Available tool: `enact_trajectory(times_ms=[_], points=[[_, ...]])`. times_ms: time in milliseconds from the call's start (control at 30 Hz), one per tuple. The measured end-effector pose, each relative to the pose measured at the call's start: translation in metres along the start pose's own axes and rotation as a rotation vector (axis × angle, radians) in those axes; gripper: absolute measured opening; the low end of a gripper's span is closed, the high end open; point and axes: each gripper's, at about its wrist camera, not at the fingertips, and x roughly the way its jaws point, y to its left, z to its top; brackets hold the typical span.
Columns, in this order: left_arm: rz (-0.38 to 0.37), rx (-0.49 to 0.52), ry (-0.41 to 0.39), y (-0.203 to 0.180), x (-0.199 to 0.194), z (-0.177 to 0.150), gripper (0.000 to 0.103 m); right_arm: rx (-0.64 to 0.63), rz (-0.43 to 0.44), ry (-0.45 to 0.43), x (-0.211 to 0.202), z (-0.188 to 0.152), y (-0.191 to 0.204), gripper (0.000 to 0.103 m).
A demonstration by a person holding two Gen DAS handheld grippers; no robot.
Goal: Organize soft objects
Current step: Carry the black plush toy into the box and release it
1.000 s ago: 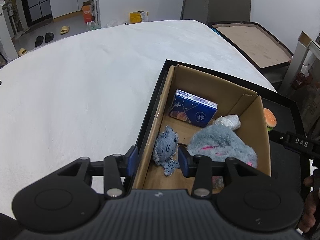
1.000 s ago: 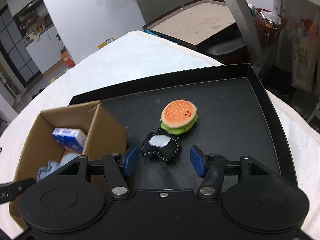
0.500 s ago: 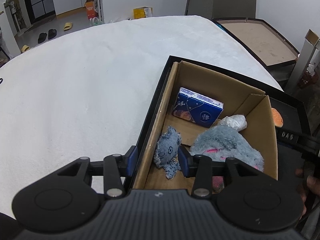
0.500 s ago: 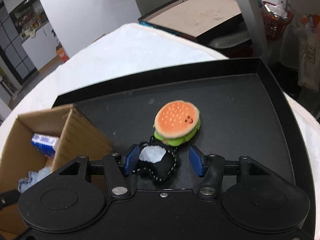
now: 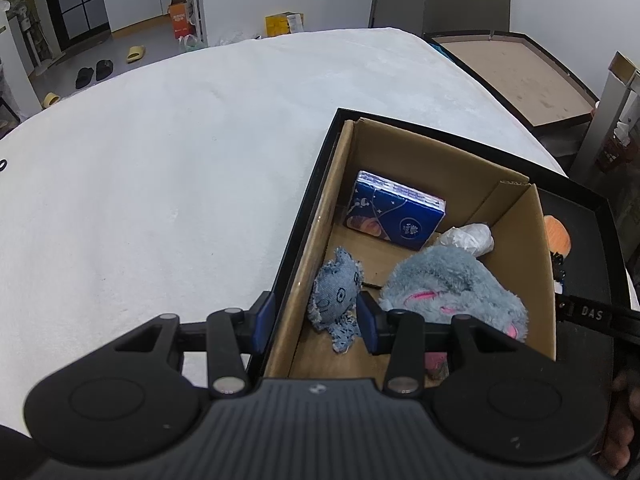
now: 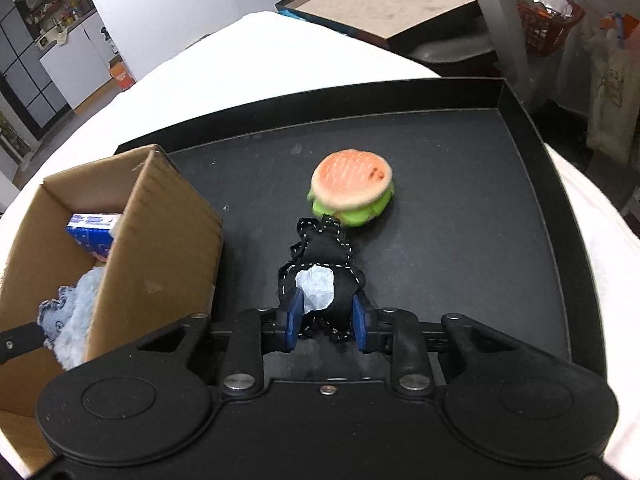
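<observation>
My right gripper [image 6: 327, 322] is closing on a black stitched soft toy [image 6: 326, 248] with a white patch, and both pads press its sides. The toy lies on the black tray [image 6: 460, 240], just in front of a plush burger [image 6: 352, 188]. To the left stands the cardboard box [image 6: 160, 232]. In the left wrist view the box [image 5: 420, 152] holds a blue tissue pack [image 5: 394, 216], a grey plush [image 5: 452, 280], a denim toy [image 5: 334, 292] and a white plastic wad [image 5: 468, 238]. My left gripper [image 5: 315, 322] is open, its jaws straddling the box's left wall.
The tray rests on a white-covered table [image 5: 160, 160] that spreads wide to the left. Past the table's far right edge is a second dark tray with a brown board [image 6: 392, 0], and an orange basket [image 6: 548, 12] stands beyond it. A hand [image 5: 624, 420] shows at the right edge.
The right gripper's jaws have come together from wide apart onto the black toy, and the gripper has sunk a little toward it. The left gripper and the box contents look the same.
</observation>
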Motion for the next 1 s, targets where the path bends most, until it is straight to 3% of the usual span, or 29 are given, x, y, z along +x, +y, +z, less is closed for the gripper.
enact_trajectory(times_ms=[567,1000], points=[[-0.035,-0.003,0.002,0.008,-0.009,-0.006,0.043,-0.001,-0.041,-0.095,-0.057,0.005,0.01,0.026],[-0.088,-0.033,0.018,0.021,-0.014,-0.007,0.043,-0.054,-0.067,-0.146,-0.094,0.015,0.041,0.026]])
